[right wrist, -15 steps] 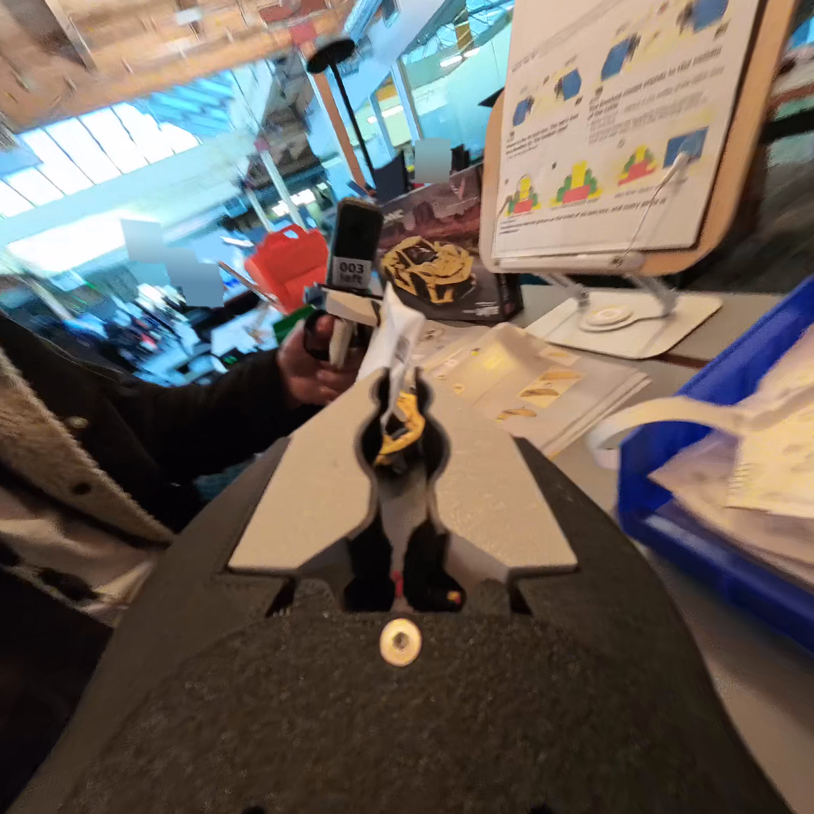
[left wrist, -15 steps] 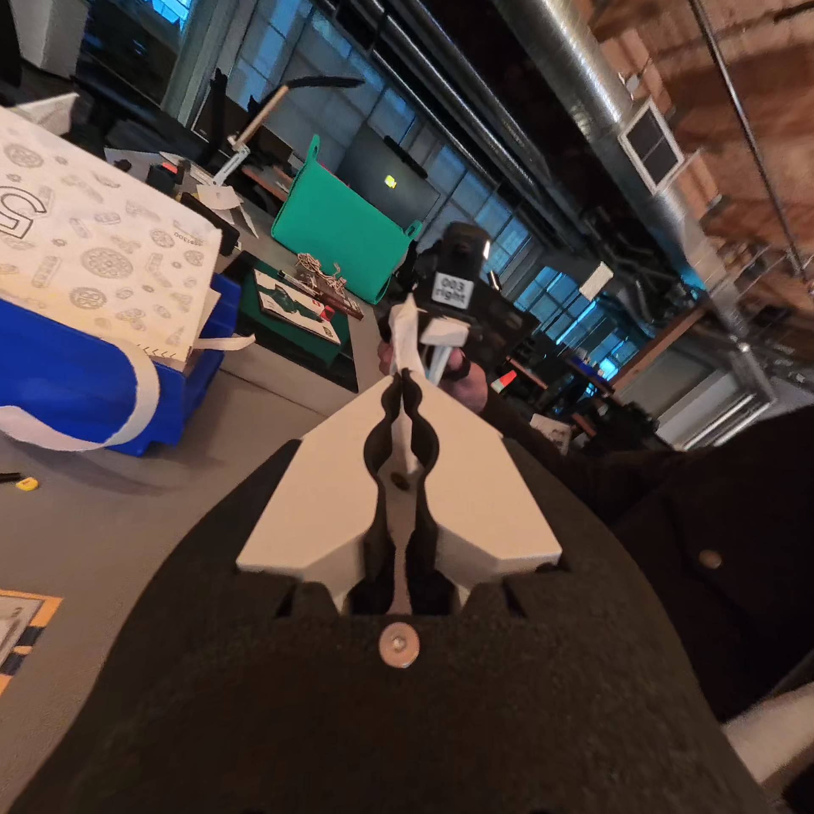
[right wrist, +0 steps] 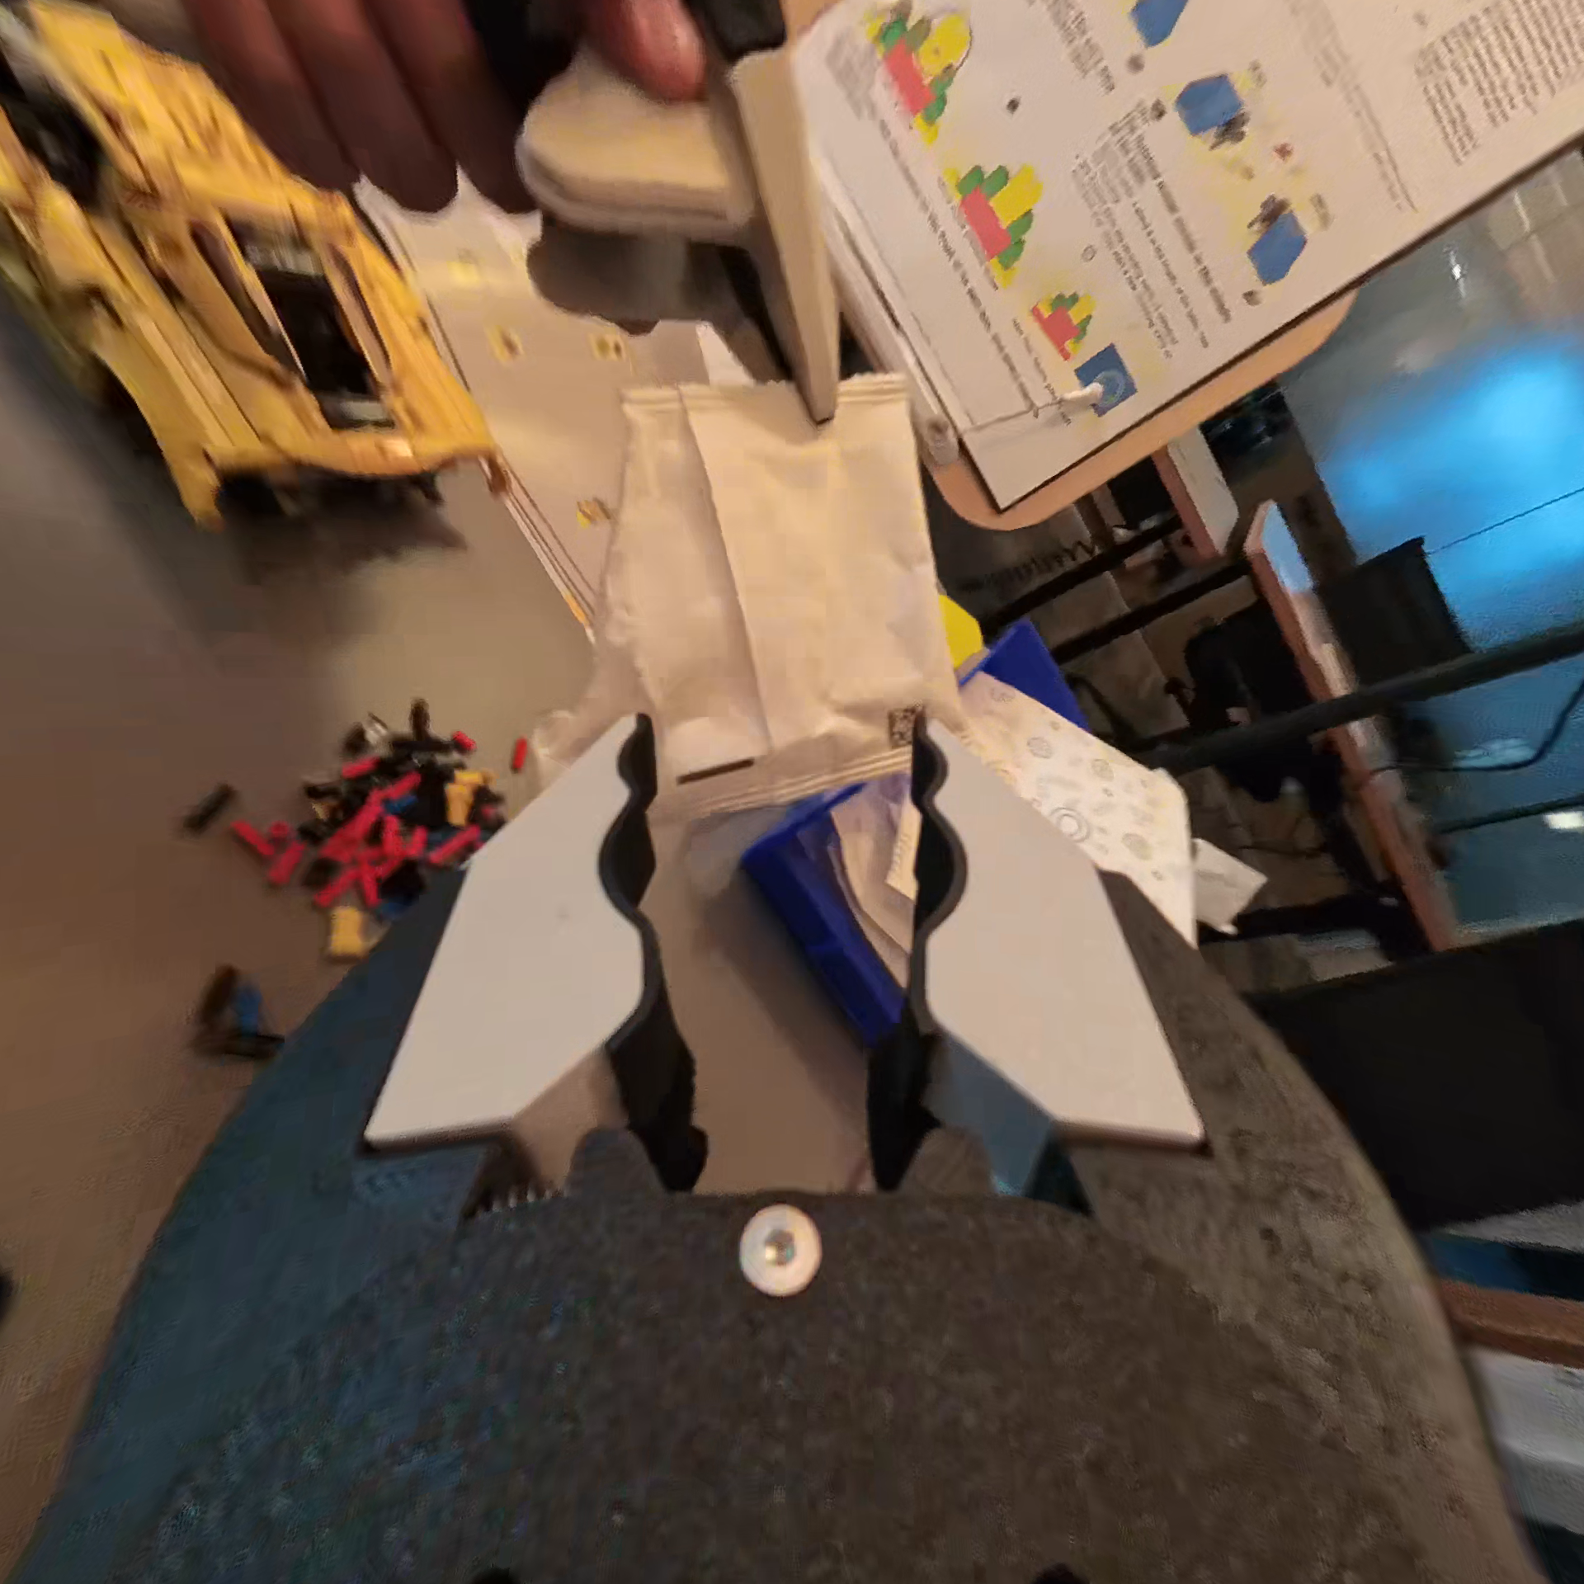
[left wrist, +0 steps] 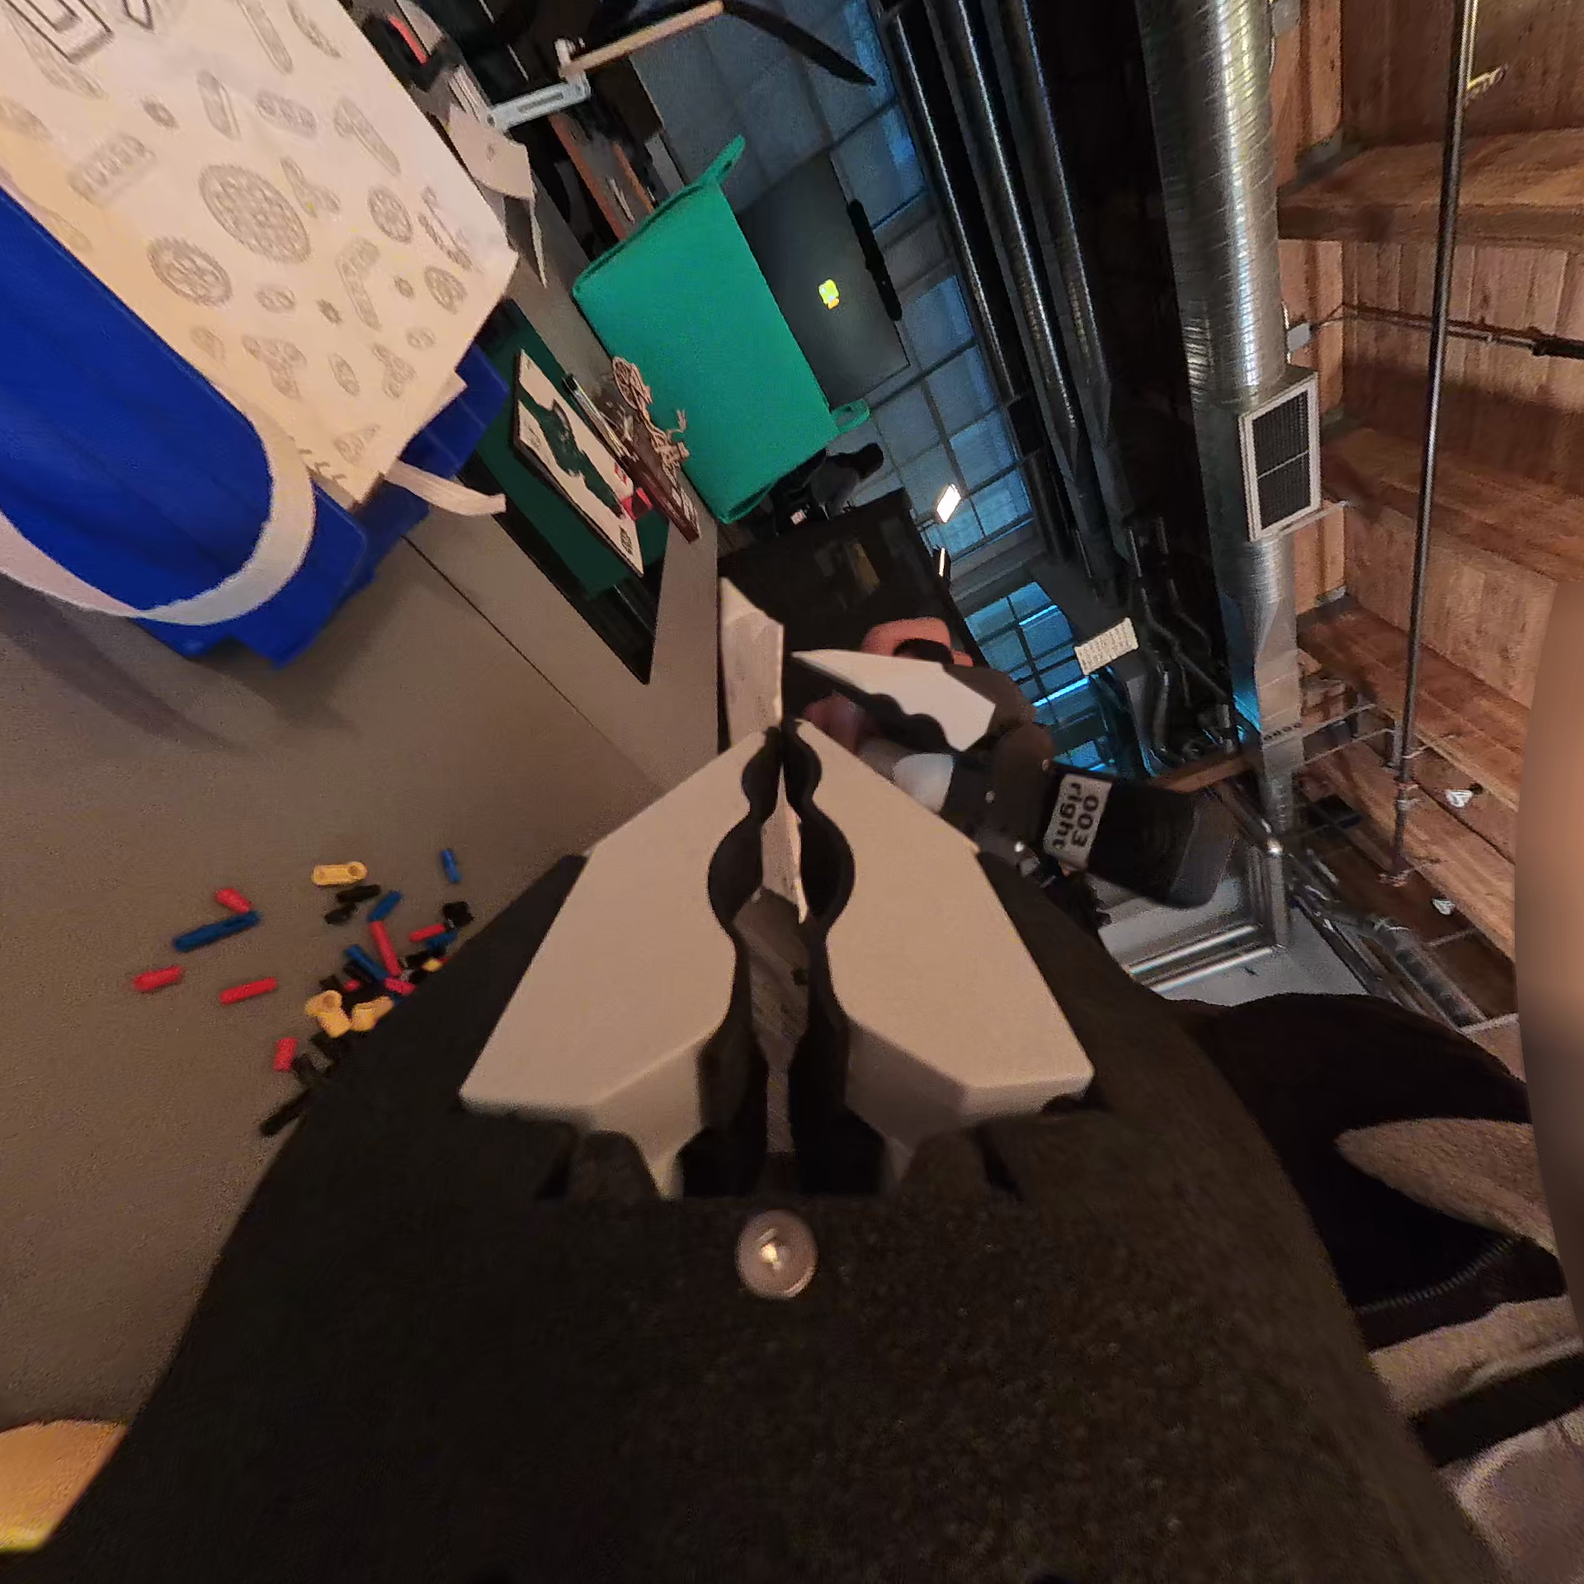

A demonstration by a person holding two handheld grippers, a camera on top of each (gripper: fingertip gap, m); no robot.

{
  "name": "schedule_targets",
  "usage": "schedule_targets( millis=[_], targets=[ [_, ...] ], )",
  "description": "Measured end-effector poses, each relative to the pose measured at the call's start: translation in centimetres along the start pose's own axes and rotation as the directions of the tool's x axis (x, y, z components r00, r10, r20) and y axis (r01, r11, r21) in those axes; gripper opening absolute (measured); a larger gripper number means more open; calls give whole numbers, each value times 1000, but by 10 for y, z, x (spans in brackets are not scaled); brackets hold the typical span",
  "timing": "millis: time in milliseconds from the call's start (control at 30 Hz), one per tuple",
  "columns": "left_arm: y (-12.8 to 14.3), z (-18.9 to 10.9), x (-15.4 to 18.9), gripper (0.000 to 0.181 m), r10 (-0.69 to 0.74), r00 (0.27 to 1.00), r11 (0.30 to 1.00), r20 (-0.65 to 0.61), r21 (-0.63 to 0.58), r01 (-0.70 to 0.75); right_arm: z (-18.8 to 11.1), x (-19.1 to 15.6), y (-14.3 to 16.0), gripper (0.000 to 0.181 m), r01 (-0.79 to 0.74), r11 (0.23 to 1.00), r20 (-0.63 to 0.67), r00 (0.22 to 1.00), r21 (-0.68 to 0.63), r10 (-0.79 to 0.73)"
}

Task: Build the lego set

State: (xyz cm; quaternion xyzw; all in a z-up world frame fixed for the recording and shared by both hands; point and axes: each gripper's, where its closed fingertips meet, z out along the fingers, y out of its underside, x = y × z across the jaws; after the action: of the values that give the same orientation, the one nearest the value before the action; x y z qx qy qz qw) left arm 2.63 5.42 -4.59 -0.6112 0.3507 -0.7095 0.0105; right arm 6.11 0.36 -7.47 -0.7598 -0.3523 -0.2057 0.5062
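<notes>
- The left gripper (left wrist: 782, 754) is clenched on a white paper bag (right wrist: 771, 591), its two pale fingers pressed together with the paper's edge pinched between them.
- From the right wrist view that bag hangs flat and crumpled from the left gripper's finger (right wrist: 793, 257), which nips its top edge; a person's hand (right wrist: 411, 94) holds that gripper from above.
- The right gripper (right wrist: 780, 754) is released, jaws standing wide apart, with the bag's lower end hanging just between its tips; I cannot tell whether paper and fingers touch.
- On the grey table (left wrist: 214, 814) below lies a loose heap of small lego pieces (right wrist: 386, 823), red, blue, black and yellow, spread out beside the grippers.
- A blue bin (right wrist: 823, 909) sits just beyond the open jaws, with patterned white paper (right wrist: 1089, 797) spilling over its rim.
- Farther left on the table stands a blurred yellow lego car (right wrist: 240, 283), partly built.
- An open instruction booklet (right wrist: 549, 377) lies behind the bag, next to the car.
- Above and to the right, an illustrated sheet (right wrist: 1157, 171) leans on a wooden stand.
- In the left wrist view, a green tote (left wrist: 711, 343) stands at the far end of the table.
</notes>
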Motion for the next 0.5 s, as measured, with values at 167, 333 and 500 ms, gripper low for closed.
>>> schedule_targets(
  millis=[167, 333, 500],
  targets=[
    [1, 5, 3, 0, -37, 999, 999, -28, -4, 37, 14, -7, 3, 33, 171, 983, -48, 983, -64, -174],
    [-8, 3, 3, 5, 79, 997, 996, -1, 29, -79, 20, -5, 0, 28, -30, 997, -15, 999, -65, 29],
    [-14, -13, 6, 53, 306, 948, 942, 93, 112, -315, 26, 2, 0, 27, -453, 892, 60, 890, 0, 452]
  ],
)
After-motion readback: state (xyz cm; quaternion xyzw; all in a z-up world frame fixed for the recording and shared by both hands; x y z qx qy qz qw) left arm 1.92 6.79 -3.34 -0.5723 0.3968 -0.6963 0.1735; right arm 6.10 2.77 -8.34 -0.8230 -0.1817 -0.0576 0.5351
